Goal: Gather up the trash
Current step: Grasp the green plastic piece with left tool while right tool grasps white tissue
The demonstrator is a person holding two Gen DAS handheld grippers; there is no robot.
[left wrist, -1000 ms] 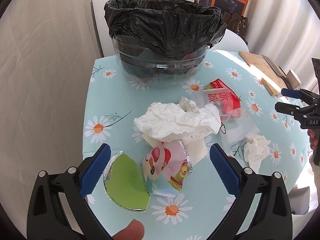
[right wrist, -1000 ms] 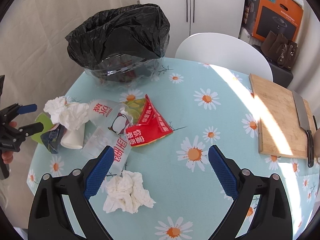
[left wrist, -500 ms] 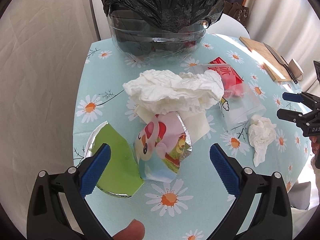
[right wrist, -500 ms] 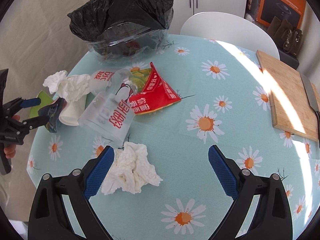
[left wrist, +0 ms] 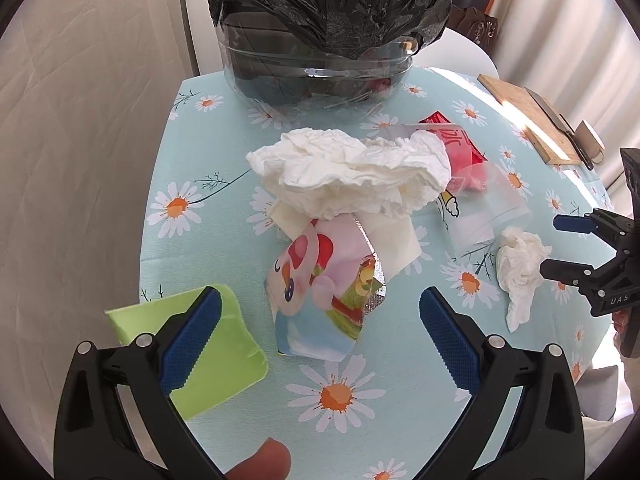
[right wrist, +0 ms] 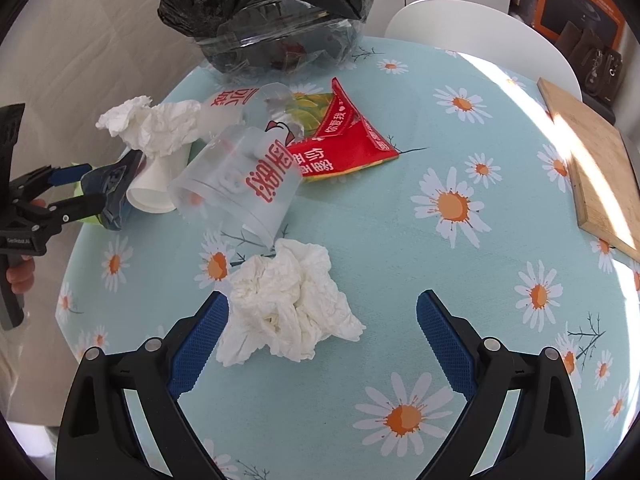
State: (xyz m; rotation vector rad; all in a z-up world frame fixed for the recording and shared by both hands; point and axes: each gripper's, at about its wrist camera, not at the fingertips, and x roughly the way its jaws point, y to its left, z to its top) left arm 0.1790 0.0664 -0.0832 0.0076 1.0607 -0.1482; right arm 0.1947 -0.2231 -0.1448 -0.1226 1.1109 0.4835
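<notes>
You are working in bright daylight. It enters from the right: a hard sunlit band crosses the bench (right wrist: pixel 500 92) and nearly washes out the cutting board (right wrist: pixel 592 168) edge, while your left wrist view shows the same glare along the board (left wrist: pixel 520 120). Shadows are soft and short under the crumpled tissue (right wrist: pixel 288 312). The clear bin (left wrist: pixel 316 68) throws small specular glints. Both fisheye views bend straight lines strongly toward the rim and fade to a black vignette in the corners. Focus is sharp across the middle; no motion blur shows. The curtain (left wrist: pixel 80 140) looks evenly lit.
</notes>
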